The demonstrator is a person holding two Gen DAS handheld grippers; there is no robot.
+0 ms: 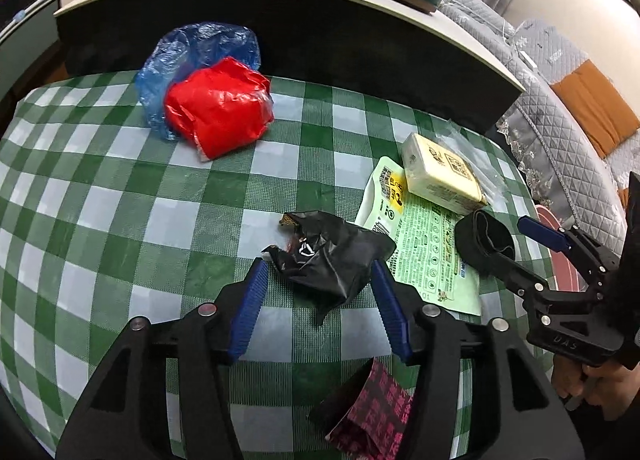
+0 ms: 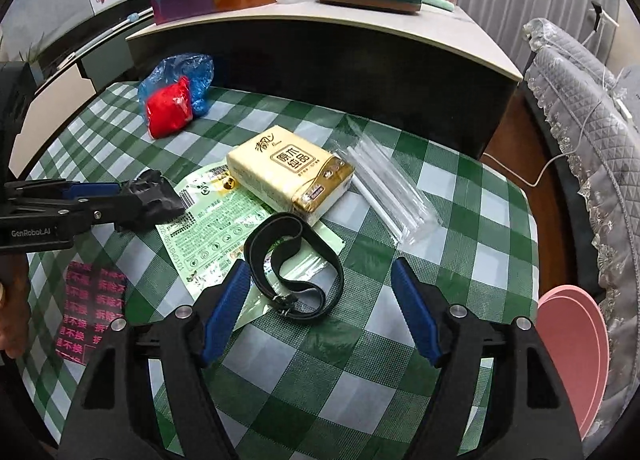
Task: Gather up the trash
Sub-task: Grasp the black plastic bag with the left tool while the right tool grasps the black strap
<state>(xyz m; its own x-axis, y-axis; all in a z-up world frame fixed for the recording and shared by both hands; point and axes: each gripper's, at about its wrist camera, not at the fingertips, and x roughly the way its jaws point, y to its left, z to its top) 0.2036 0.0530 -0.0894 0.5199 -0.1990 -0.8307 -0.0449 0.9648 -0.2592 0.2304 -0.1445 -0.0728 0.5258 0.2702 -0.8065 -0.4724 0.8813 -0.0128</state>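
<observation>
A crumpled black plastic bag lies on the green checked tablecloth, between the open fingers of my left gripper, which straddles its near part. It also shows in the right wrist view at the left gripper's tips. My right gripper is open and empty above a black strap loop; it shows in the left wrist view at the right. A green printed wrapper lies under the strap. A red bag and a blue bag sit at the far left.
A yellow tissue pack and a clear plastic sleeve lie mid-table. A black-and-pink packet lies at the near left. A dark cabinet stands behind the table. A pink stool and a quilted sofa are at the right.
</observation>
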